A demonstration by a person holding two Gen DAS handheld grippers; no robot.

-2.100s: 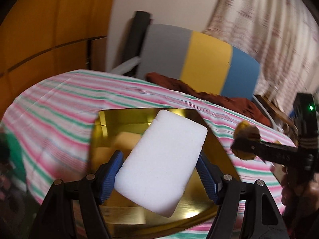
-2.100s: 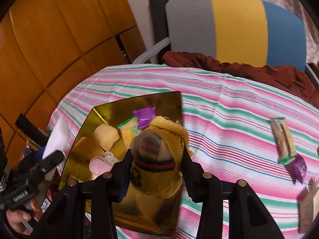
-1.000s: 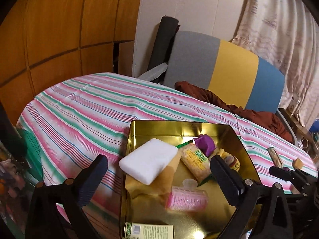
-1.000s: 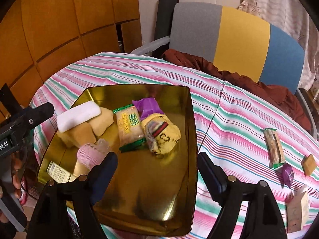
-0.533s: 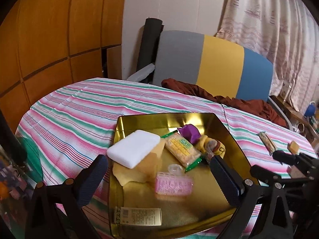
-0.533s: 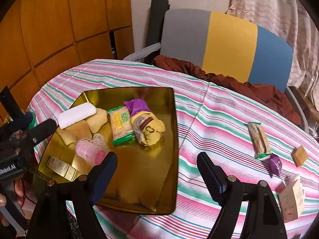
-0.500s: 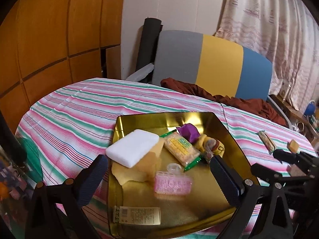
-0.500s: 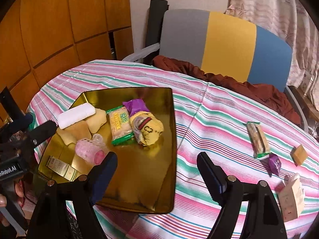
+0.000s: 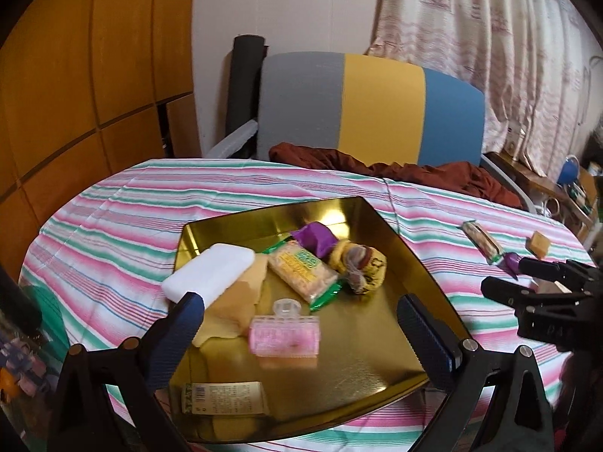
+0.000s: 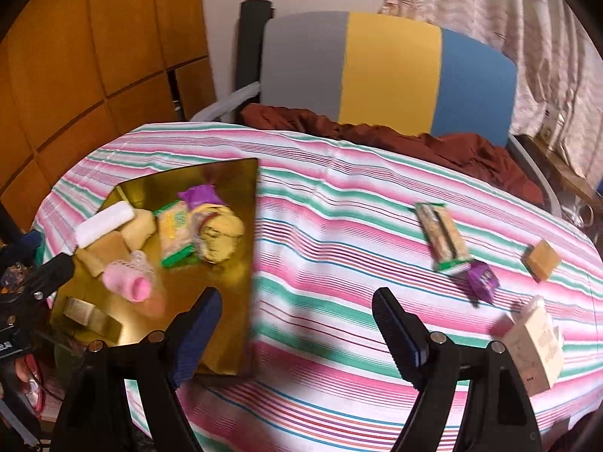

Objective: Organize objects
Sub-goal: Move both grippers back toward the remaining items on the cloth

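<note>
A gold tray (image 9: 380, 361) (image 10: 233, 316) lies on the striped tablecloth and holds a white sponge (image 9: 209, 273), a green-edged cracker pack (image 9: 301, 271), a purple wrapper (image 9: 314, 239), a yellow plush toy (image 9: 361, 265), a pink hair roller (image 9: 284, 335) and a label card (image 9: 222, 397). My left gripper (image 9: 301, 314) hangs open over the tray's near side, holding nothing. My right gripper (image 10: 296, 309) is open above the cloth just right of the tray. On the cloth to the right lie a snack bar (image 10: 443, 237), a purple packet (image 10: 482, 280), a tan block (image 10: 542, 260) and a small carton (image 10: 535, 346).
A grey, yellow and blue chair back (image 9: 369, 109) with a brown cloth (image 9: 395, 169) stands behind the table. Wooden panels (image 9: 75, 94) fill the left, and a curtain (image 9: 490, 37) hangs at the right. The table's edge curves close on the near side.
Both grippers let go of the sponge and the plush toy, which now lie in the tray. Both have drawn back, and the right gripper has swung to the right over the cloth.
</note>
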